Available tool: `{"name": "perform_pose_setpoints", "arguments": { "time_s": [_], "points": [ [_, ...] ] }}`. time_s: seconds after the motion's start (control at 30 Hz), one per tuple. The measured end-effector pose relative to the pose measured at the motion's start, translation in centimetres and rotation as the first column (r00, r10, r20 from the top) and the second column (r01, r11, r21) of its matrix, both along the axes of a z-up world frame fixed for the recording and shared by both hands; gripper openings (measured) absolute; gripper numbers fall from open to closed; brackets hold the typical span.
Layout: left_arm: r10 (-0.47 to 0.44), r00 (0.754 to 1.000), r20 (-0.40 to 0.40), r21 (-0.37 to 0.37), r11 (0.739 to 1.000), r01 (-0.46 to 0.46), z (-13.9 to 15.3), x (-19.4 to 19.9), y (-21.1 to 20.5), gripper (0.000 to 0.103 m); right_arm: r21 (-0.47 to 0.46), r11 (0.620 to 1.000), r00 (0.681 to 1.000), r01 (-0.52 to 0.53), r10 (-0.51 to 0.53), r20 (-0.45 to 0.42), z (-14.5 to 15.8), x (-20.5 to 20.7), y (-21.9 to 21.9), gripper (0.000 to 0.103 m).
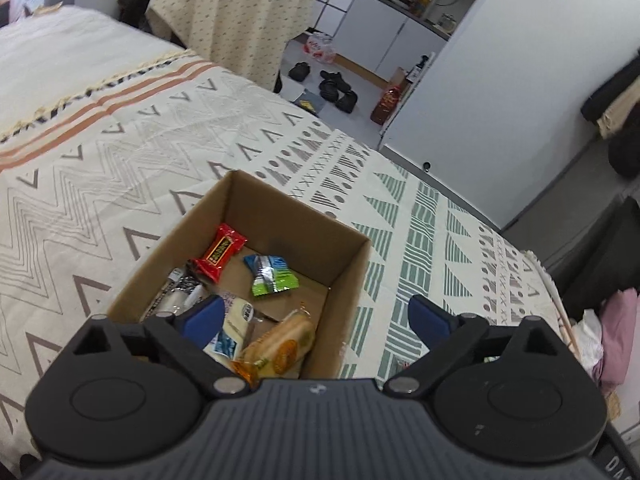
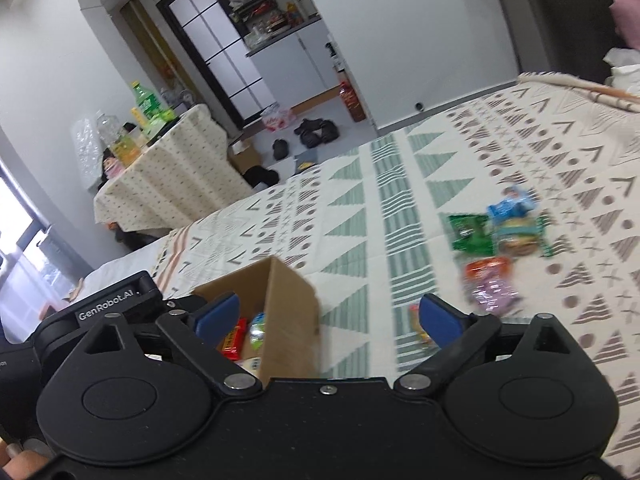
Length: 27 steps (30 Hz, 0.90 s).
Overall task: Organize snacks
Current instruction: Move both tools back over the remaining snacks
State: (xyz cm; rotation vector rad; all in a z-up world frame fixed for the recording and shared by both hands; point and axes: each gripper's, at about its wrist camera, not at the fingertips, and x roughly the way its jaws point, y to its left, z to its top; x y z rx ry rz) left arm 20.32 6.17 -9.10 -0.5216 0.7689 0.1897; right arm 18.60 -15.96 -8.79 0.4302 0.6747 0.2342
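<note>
At the lower middle of the left wrist view, an open brown cardboard box (image 1: pixel 280 216) is sitting on a cream bedspread printed with grey and green triangles (image 1: pixel 400 200). Inside it, a red rectangular snack packet with gold lettering (image 1: pixel 219 251) is leaning toward the upper left of the box floor, a blue, silver and green wrapped sweet (image 1: pixel 271 276) is lying to its right, and a pale yellow-orange wrapped cake (image 1: pixel 282 342) is lying at the near edge among other wrappers. The left gripper (image 1: pixel 316 316) is hovering over the near rim with its blue-padded fingers (image 1: pixel 204 316) spread wide and nothing between them; one pad is over the box, the other over the bedspread.

In the right wrist view, the right gripper (image 2: pixel 330 320) is likewise standing released and empty. The same box (image 2: pixel 288 304) is showing at the lower left of centre. Well apart from it, at the right of the frame, a blurred cluster of loose snacks is lying on the bedspread (image 2: pixel 400 220): a dark green packet (image 2: pixel 470 232), a blue packet (image 2: pixel 510 206), a green-edged wrapped biscuit (image 2: pixel 520 238) and an orange and purple packet (image 2: pixel 490 284).
</note>
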Motion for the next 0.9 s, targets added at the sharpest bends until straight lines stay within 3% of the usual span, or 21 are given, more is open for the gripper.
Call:
{"name": "perform_pose_setpoints", "arguments": {
  "time_s": [0.5,0.9],
  "points": [
    [-0.106,0.994,0.038,0.075,0.992,0.102,0.7,-0.3,-4.4,0.103,-0.042,0.997,0.998,0.068,-0.067,0.02,0.0,-1.6,-6.3,0.102],
    [-0.221,0.975,0.026,0.101,0.971,0.217,0.5,-0.1,-8.5,0.103,-0.066,0.996,0.998,0.06,-0.061,-0.024,-1.9,-2.2,-10.4,0.102]
  ]
}}
